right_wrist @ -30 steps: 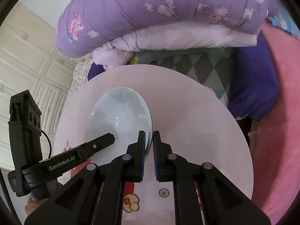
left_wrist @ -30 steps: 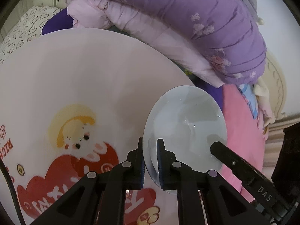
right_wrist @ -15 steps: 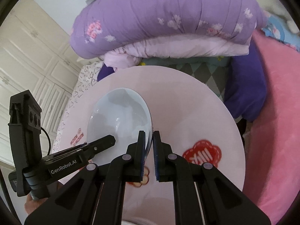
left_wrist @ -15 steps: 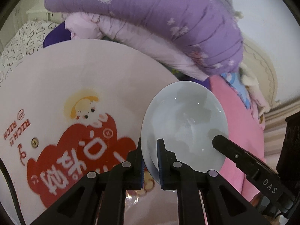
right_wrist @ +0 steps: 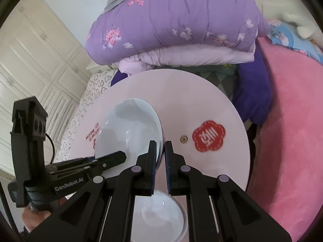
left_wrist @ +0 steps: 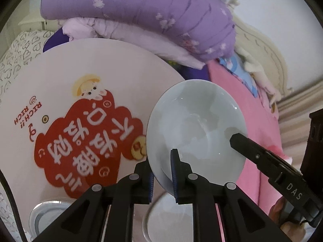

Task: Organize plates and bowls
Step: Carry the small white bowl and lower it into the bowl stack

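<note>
A pale blue plate (left_wrist: pixel 193 125) hangs tilted above the round pink table (left_wrist: pixel 101 60), gripped at opposite edges. My left gripper (left_wrist: pixel 162 173) has the plate's near rim between its pads, and its jaws are opening slightly. The right gripper (right_wrist: pixel 160 151) is shut on the plate (right_wrist: pixel 125 129) at its other edge. In the left wrist view the right gripper's fingertip (left_wrist: pixel 238 139) lies across the plate. In the right wrist view the left gripper's fingertip (right_wrist: pixel 121 157) reaches in from the left. A white bowl (right_wrist: pixel 161 217) stands on the table (right_wrist: pixel 191 92) just below the plate.
A metal-rimmed dish (left_wrist: pixel 46 211) sits at the table's near left edge. Folded purple quilts (right_wrist: pixel 171 20) are piled behind the table, a pink blanket (right_wrist: pixel 292 121) lies to its right, and white wardrobe doors (right_wrist: pixel 30 60) stand at the left.
Both grippers have risen with the plate and drawn back. The table looks farther away, more of its red sticker shows, and the white bowl and metal-rimmed dish have come into view below.
</note>
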A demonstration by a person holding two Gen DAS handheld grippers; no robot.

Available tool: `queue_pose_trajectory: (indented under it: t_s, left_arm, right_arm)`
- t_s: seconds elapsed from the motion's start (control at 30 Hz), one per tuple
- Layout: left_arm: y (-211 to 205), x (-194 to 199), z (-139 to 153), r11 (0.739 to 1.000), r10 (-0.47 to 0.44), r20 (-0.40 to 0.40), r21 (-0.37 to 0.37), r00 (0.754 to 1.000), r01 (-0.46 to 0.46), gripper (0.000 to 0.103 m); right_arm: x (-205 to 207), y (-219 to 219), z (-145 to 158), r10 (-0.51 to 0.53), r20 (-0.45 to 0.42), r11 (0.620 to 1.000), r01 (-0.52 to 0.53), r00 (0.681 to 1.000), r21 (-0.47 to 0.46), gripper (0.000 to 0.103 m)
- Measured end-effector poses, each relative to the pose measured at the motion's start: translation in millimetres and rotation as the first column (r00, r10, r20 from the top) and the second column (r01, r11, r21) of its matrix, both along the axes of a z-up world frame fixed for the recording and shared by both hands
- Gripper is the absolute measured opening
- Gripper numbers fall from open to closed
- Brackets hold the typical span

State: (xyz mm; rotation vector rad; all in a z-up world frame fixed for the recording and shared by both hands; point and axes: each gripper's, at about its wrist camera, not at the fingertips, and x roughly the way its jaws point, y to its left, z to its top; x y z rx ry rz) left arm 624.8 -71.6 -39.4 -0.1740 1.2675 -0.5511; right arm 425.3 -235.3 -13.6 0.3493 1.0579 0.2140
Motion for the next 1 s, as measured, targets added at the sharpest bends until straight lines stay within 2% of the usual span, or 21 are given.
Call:
queue_pose_trajectory:
  t_s: [0.4,0.73,1.0]
  left_arm:
    - [0.2,-55.2,31.0,0.996,-0.086,0.016,0.038,0.996,0.085,0.011]
    - [-2.8,-91.9,20.3,0.986,-0.136,-0.005,0.099,0.991,0.136,0.013]
    - [-11.6,-114.5,5.7,0.968,-0.184,-0.018,0.171,0.983,0.185,0.015]
  right_arm:
    - [-53.1,-2.1,7.3,0.019,0.006,1.0,-0.019,1.0,-0.012,0.008]
    - [-80.3,-0.9,-14.8,0.043,-0.042,0.999,-0.043,0.998,0.011,0.008]
    - [-90.6,2.6,-32.8,0.061,-0.085,0.998,-0.059,0.994,0.025,0.008]
